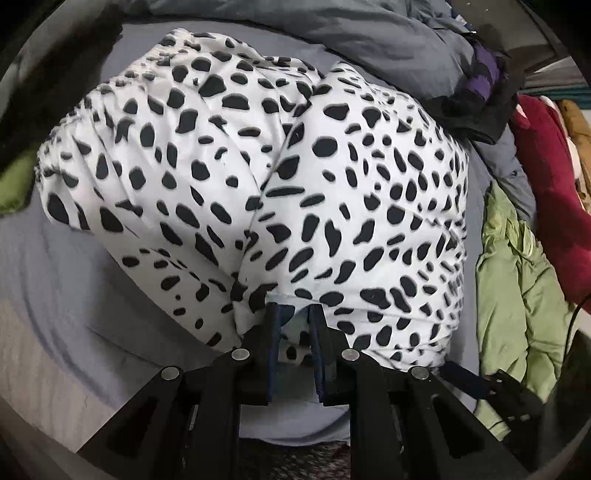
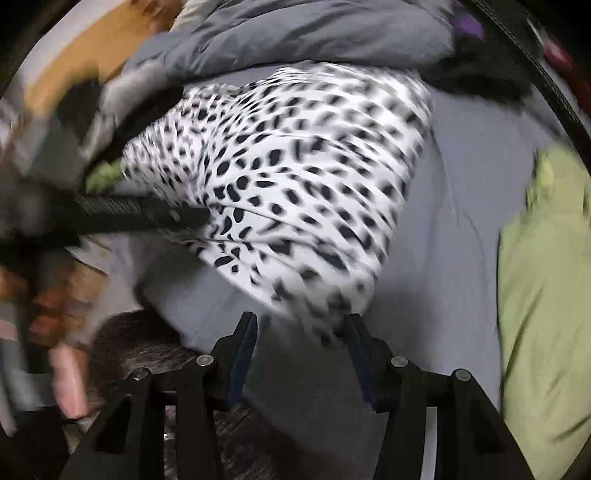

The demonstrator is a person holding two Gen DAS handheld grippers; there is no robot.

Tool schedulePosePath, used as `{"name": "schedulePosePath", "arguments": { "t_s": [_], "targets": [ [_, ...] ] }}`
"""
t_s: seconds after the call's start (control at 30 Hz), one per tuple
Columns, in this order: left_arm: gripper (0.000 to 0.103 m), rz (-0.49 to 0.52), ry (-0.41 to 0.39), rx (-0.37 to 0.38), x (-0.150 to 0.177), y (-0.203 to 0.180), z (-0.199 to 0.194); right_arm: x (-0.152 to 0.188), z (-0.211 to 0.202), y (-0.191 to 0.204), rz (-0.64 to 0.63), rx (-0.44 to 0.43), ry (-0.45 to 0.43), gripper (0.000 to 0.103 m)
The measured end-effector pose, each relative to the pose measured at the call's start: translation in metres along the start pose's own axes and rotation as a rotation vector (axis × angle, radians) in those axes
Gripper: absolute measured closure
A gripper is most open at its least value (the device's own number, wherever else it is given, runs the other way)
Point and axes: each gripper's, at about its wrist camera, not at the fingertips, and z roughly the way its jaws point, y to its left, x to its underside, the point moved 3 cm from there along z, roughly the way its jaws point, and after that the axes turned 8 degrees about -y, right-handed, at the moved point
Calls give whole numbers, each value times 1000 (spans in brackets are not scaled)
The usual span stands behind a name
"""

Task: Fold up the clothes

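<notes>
Spotted garment pinched at one edge on the bed, half gathered

The spotted garment (image 1: pixel 258 177), white with dark blotches and an elastic, ruffled band along its far-left edge, lies spread over the grey bed sheet (image 1: pixel 48 266). A seam runs down its middle, and the cloth looks doubled along that line, though whether this is a made fold or only how the piece fell cannot be told. The left hand-held gripper (image 1: pixel 293 314) has its fingers pressed close on the near hem, with a tuck of spotted cloth between them. The right hand-held gripper (image 2: pixel 303 325) stands spread wide at the near corner of the garment in its own blurred view, holding nothing; the left tool's dark handle (image 2: pixel 140 214) reaches in from that view's left side.

As a judgement, the garment is not yet a tidy packet: its outline is broad and lumpy, so folding is left to do. The scene fits either a hem lifted to start a fold or a fold being laid down and smoothed.

Open sheet shows on the near left and along the garment's right flank. Room is tighter elsewhere: a grey duvet (image 1: pixel 332 33) crowds the far edge, a green garment (image 1: pixel 517 280) lies just beside the right side, a red cloth (image 1: pixel 546 177) sits beyond it, and dark and purple clothing (image 1: pixel 480 85) heaps at the far right corner
</notes>
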Motion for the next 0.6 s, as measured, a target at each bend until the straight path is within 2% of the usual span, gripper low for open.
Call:
{"name": "schedulePosePath", "arguments": {
  "t_s": [0.17,0.27,0.4,0.6],
  "targets": [
    [85,46,-16,-52,-1,-11,-11,-14,-21,-36,179,-30,-93,46],
    [85,65,-12,-65,-2,-18,-14,-23,-10,-46,252,-99,-83,47],
    [85,62,-18,-45,-1,-23,-19,-29,19,-55,338,-127,-25,47],
    [85,66,-55,-3,-18,-31,-25,-31,31,-49,285,-106,9,47]
  ]
}}
